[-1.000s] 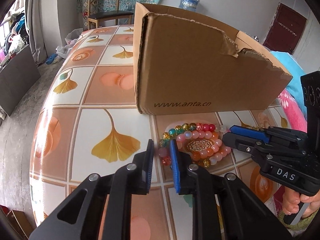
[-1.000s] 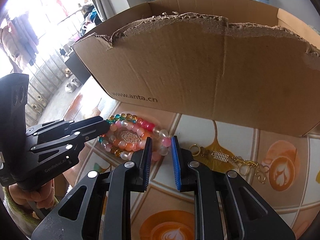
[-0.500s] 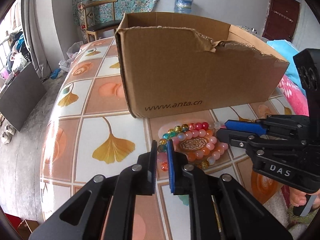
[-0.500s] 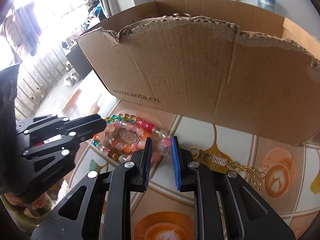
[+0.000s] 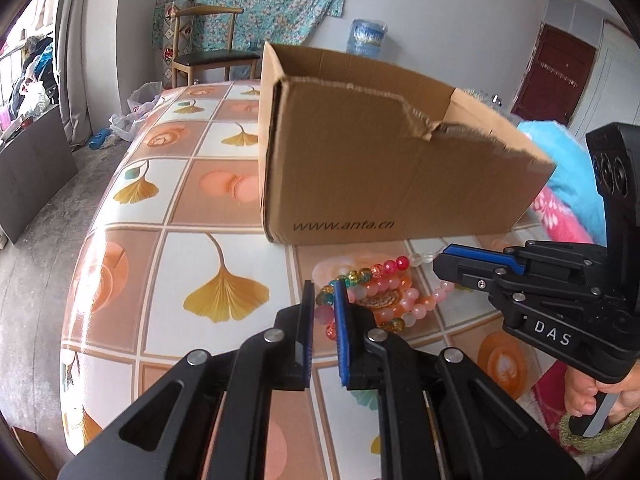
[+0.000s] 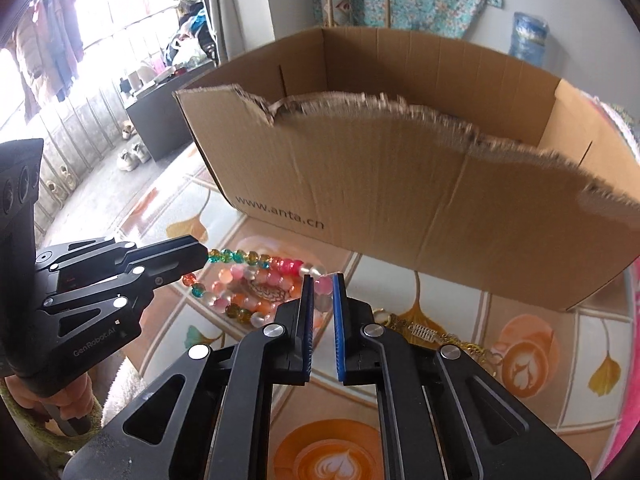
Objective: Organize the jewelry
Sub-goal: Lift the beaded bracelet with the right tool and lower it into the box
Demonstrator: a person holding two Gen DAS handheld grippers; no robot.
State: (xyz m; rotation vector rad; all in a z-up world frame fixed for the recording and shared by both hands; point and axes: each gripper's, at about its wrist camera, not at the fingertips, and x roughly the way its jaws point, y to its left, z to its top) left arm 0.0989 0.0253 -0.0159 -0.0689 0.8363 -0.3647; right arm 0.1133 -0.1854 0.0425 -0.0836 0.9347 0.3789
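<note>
Coloured bead bracelets – heaped on table; just before cardboard box.

Your right gripper has just been closing, its blue-padded jaws now pinched on a pink bead of the multicoloured beaded bracelets heaped on the ginkgo-patterned tabletop. Your left gripper grips the same heap's far end. The torn brown cardboard box stands just behind; a gold chain lies beside your fingers.

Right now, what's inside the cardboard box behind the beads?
Only bare inner walls of the cardboard box show. Its torn front wall hides the floor, so any contents cannot be seen.
</note>
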